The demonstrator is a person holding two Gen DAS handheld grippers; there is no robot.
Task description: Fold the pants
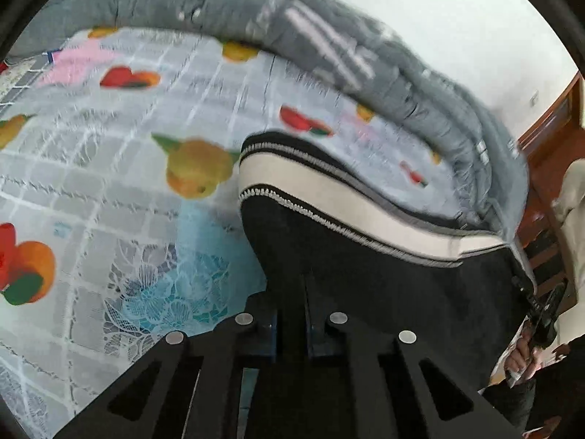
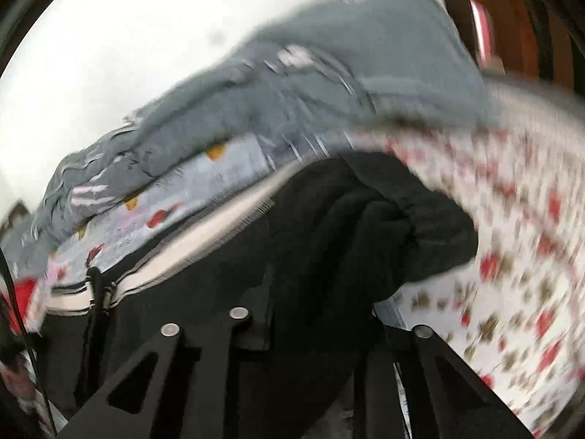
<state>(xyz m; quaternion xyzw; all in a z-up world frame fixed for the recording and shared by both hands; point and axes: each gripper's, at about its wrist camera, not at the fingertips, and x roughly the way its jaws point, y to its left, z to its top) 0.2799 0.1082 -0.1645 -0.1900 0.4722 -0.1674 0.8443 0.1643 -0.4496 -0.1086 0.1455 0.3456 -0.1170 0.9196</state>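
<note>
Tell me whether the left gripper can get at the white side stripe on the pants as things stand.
Probably yes: the left gripper already pinches the black pants just below the white stripe, and nothing lies between them.

You are working over a bed (image 1: 109,168) whose sheet is a pale grey-blue grid printed with fruit and a blue lace flower. The black pants (image 1: 365,256), with their white side stripe, lie on the sheet toward its far edge. A rumpled grey quilt (image 1: 256,11) is heaped along that far edge, just beyond the pants. In your right wrist view a white cloth with red and olive print (image 2: 512,256) lies at the bed's right side, touching the pants.
</note>
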